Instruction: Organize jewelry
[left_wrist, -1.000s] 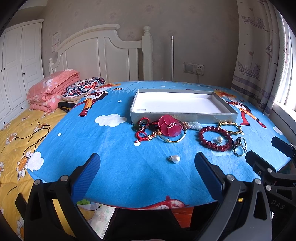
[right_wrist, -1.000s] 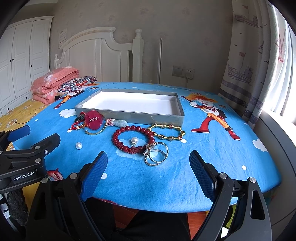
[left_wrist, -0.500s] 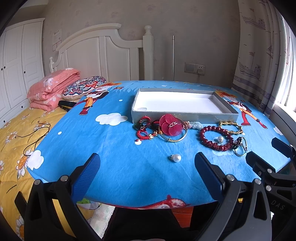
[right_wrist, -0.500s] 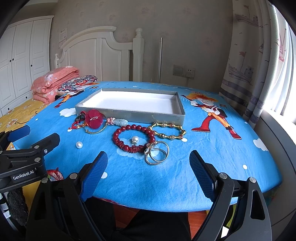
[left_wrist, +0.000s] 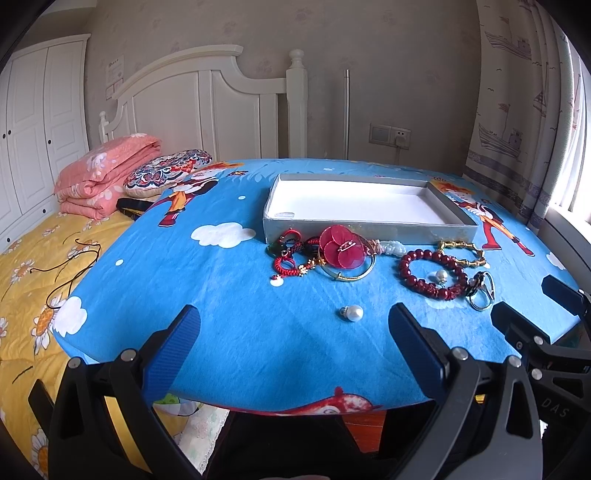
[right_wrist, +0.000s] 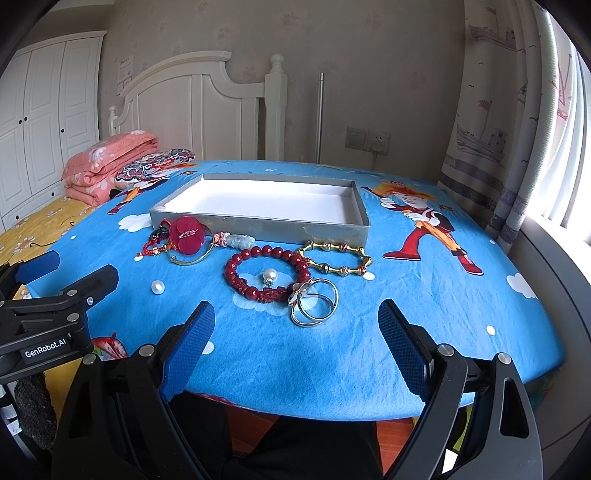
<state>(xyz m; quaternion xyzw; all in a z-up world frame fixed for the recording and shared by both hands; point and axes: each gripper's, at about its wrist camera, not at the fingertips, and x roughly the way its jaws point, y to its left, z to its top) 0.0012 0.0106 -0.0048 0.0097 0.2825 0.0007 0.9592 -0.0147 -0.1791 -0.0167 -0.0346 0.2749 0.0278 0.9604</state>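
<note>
An empty grey tray (left_wrist: 369, 229) (right_wrist: 258, 223) with a white floor sits on the blue cartoon tablecloth. In front of it lie a red flower brooch (left_wrist: 341, 251) (right_wrist: 186, 234) on a gold bangle, red cord charms (left_wrist: 288, 264), a red bead bracelet (left_wrist: 430, 273) (right_wrist: 267, 275) ringed around one pearl, a gold bamboo bangle (right_wrist: 338, 256), silver rings (right_wrist: 314, 302) and a loose pearl (left_wrist: 351, 313) (right_wrist: 158, 287). My left gripper (left_wrist: 295, 334) hovers open at the near table edge, short of the loose pearl. My right gripper (right_wrist: 295, 330) is open just before the silver rings.
A bed with a yellow quilt (left_wrist: 26, 266), folded pink blanket (left_wrist: 103, 177) and patterned cushion (left_wrist: 166, 173) lies left of the table. Curtains (right_wrist: 517, 147) and a window sill are to the right. A white headboard (left_wrist: 207, 110) and wall socket (left_wrist: 389, 134) stand behind.
Both grippers have crept slightly forward and higher over the near table edge; the jewelry and tray have not moved.
</note>
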